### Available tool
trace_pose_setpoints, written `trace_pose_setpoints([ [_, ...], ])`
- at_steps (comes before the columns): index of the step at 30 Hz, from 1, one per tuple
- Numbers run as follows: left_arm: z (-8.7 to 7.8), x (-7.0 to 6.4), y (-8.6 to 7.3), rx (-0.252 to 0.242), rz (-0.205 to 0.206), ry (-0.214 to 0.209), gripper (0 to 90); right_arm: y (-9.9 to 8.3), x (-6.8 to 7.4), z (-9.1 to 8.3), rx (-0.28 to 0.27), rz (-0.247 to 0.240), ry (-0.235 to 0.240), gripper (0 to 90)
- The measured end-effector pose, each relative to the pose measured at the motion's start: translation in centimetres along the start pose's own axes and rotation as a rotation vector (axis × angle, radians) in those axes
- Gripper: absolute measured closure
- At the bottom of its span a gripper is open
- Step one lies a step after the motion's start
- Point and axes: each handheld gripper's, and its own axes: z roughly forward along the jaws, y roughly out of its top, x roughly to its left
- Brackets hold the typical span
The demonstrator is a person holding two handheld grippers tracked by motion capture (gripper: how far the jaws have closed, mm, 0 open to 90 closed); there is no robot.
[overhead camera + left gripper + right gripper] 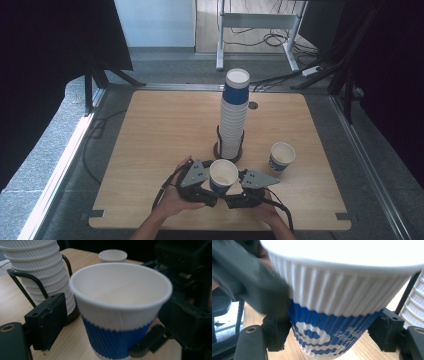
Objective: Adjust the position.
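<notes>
Sitting upright near the bench's [150, 125] front edge, the blue-and-white ribbed paper cup [223, 175] lies at about 6 o'clock from the tall stack of cups [234, 115] in its black wire holder [219, 145]. The left gripper [200, 182] comes in from 9 o'clock and the right gripper [247, 187] from 3 o'clock, so both sets of fingers bracket the same cup. In the left gripper view its fingers [47, 322] stand apart, one clear of the cup wall with bench showing between; contact on the far side cannot be told. In the right gripper view the fingers [385, 328] sit low on either side of the blue band, touching or almost so, without visibly denting it.

The risk, judged from this, is a thin empty cup caught between two grippers: uneven squeezing could crush the wall or tip it toward 12 o'clock into the stack. A second paper cup [282, 156] at 2 o'clock stands well apart.
</notes>
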Motion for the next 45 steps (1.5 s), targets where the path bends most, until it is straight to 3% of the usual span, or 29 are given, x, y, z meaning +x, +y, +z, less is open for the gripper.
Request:
trace_pose_setpoints([
  [5, -1.4, 0.4, -0.5, -0.024, -0.033, 0.005, 9.1, 0.1, 0.0, -0.4, -0.011, 0.0, -0.014, 26.2],
  [8, -2.1, 1.1, -1.1, -0.055, -0.091, 0.012, 9.7, 0.1, -0.1, -0.6, -0.011, 0.006, -0.034, 26.3],
  [10, -2.5, 1.4, -1.6, -0.057, -0.109, 0.037, 9.9, 0.1, -0.2, -0.8, -0.017, 0.01, -0.043, 26.3],
  [15, -2.8, 1.9, -2.7, -0.016, -0.102, 0.138, 11.0, 0.1, -0.4, -1.5, -0.028, 0.016, -0.074, 26.3],
  [25, -2.9, 2.4, -4.4, 0.032, -0.125, 0.204, 13.5, 0.0, -0.5, -2.2, -0.039, 0.005, -0.111, 26.3],
  [31, -2.5, 2.8, -5.2, 0.074, -0.16, 0.213, 14.2, -0.5, -0.5, -2.5, -0.023, 0.001, -0.133, 26.3],
  [45, -2.3, 3.0, -6.0, 0.117, -0.184, 0.216, 14.6, -0.9, -0.8, -4.8, -0.034, 0.012, -0.192, 26.2],
])
